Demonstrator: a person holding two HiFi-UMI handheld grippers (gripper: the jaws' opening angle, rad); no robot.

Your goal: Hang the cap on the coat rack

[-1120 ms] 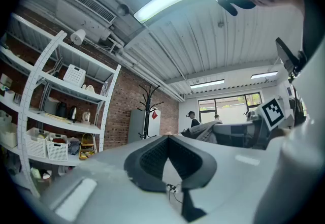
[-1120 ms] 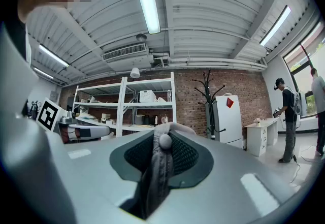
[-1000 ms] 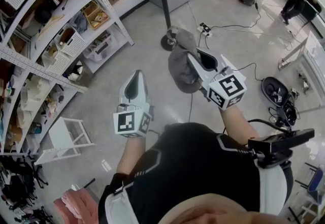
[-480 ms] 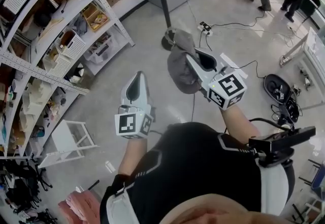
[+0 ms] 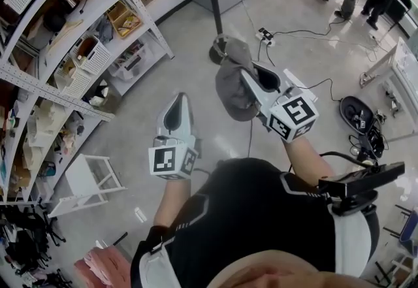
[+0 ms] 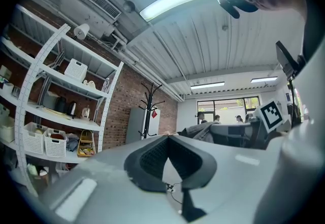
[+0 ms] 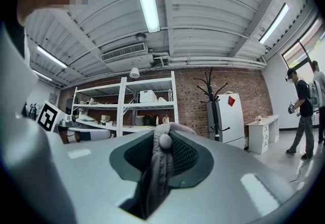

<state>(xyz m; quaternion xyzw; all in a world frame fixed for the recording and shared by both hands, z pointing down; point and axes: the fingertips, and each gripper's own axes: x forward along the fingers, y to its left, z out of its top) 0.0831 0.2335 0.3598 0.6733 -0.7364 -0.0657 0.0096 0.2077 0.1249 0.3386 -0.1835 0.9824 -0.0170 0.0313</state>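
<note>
Here, right gripper (image 5: 251, 81) pinches the cap (image 5: 230, 87), left gripper (image 5: 175, 100) closed, open floor (image 5: 189, 71) before coat rack (image 5: 213, 2).

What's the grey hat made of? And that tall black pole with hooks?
The grey cap looks like soft, matte cloth: it folds and sags where the right gripper pinches it, and seams and a top button show. The tall black coat rack is probably painted metal: a thin straight pole with curved hooks, but too far to be sure.
</note>
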